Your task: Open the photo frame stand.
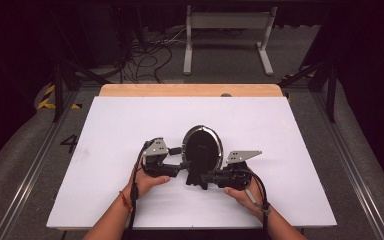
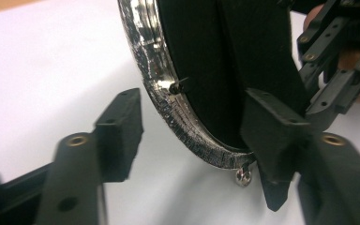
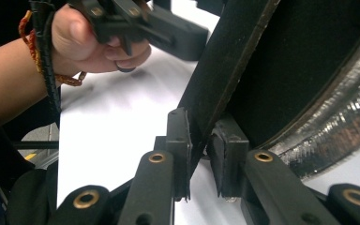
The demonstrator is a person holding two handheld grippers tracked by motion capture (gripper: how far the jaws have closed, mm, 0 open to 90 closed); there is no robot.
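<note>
White tabletop (image 1: 130, 130): right gripper (image 3: 199, 154) clamps frame's stand (image 3: 215, 79); left gripper (image 2: 192, 136) open, so frame (image 1: 203, 150) may tip.

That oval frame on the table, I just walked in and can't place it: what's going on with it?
A person is working on an oval picture frame with a silver rim, lying on the white table. The right hand-held gripper is clamped on the frame's black back stand. The left hand-held gripper sits at the frame's rim with its jaws apart, one on either side of the edge, not pressing on it.
</note>
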